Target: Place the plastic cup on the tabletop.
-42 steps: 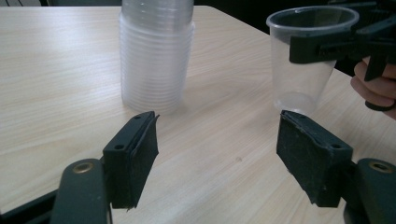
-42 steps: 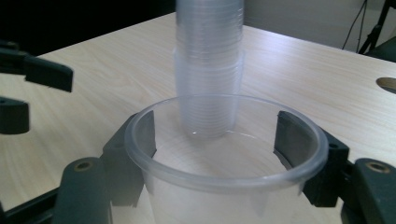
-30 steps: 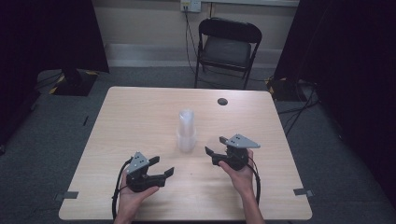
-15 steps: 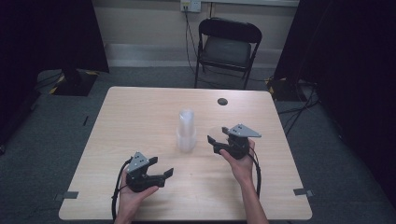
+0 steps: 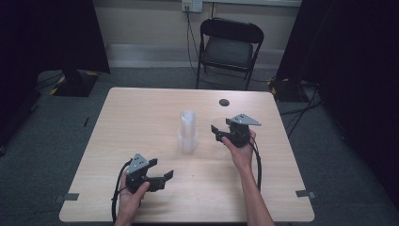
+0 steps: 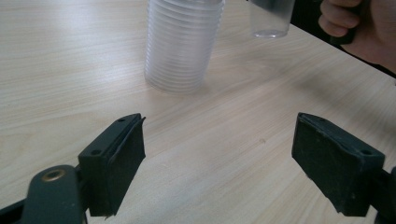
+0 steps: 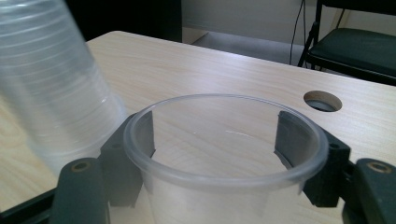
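Clear plastic single cup: your right tongs grip it at the sides, upright, just right of the tall stack of clear ribbed plastic cups.
Stack: stands upright mid-desk, apart from both tongs.
Left tongs: released, jaws spread and just been opening, nothing between them; you hold them nearer you than the stack, to its left.
Pale wood-grain desk: round cable hole beyond the stack, to its right.

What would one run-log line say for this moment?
left hand-held gripper: open, empty | right hand-held gripper: shut on single clear plastic cup | stack of clear plastic cups: upright, mid-table
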